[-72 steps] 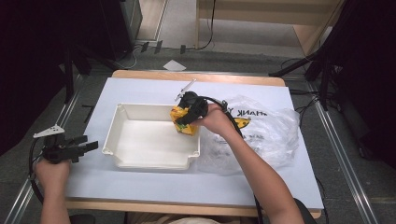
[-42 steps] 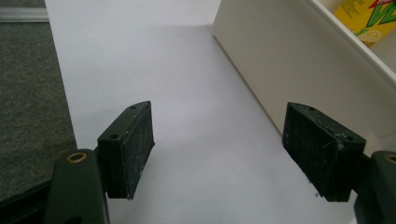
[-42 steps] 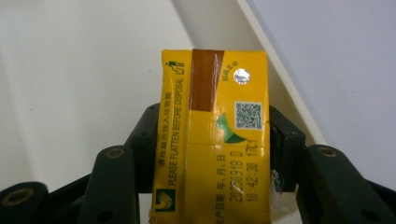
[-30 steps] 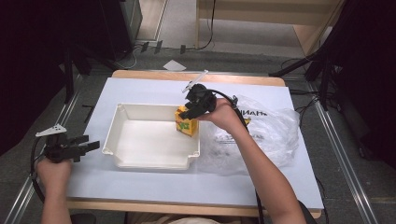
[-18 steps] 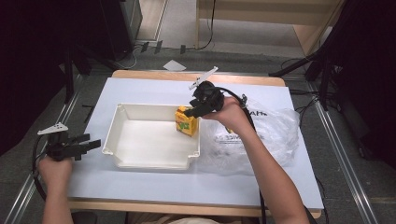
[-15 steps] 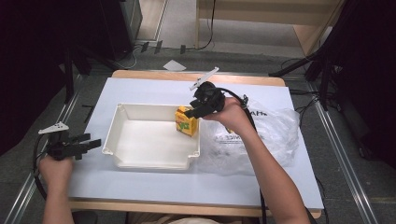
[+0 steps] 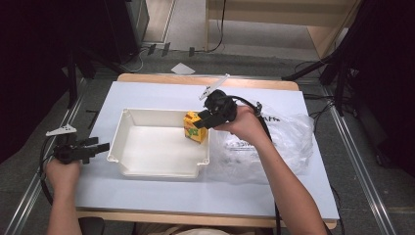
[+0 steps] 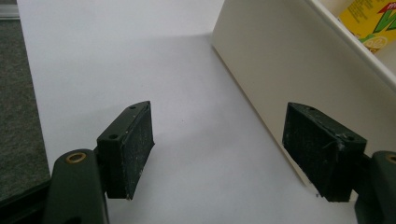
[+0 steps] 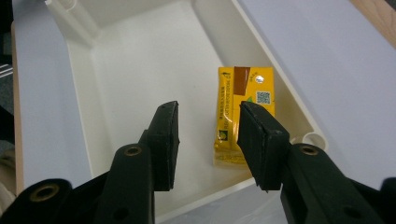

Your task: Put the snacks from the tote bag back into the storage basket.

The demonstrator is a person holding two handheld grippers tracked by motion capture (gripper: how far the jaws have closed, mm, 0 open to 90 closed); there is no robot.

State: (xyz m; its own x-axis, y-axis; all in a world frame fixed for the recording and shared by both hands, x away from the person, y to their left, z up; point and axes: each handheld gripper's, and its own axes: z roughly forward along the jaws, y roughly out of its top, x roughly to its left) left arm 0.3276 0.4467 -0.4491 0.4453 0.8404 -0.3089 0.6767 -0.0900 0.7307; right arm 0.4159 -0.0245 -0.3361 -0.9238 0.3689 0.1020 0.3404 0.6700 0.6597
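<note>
Yellow carton (image 7: 194, 127), one only, stands inside the single white tray (image 7: 147, 169), against its right wall. Right gripper (image 9: 208, 128) hovers above it, jaws parted, holding nothing. Left gripper (image 8: 219, 149) sits wide open and empty just left of the tray. One clear plastic bag (image 7: 288, 147) lies right of the tray.

Showing a QR code on the top face of the yellow carton (image 9: 245, 100), with fine print down its side too small to read. Carrying black lettering on the clear plastic bag (image 7: 274, 144), blurred, unreadable. Showing part of a large green letter on the carton (image 8: 373, 21).
</note>
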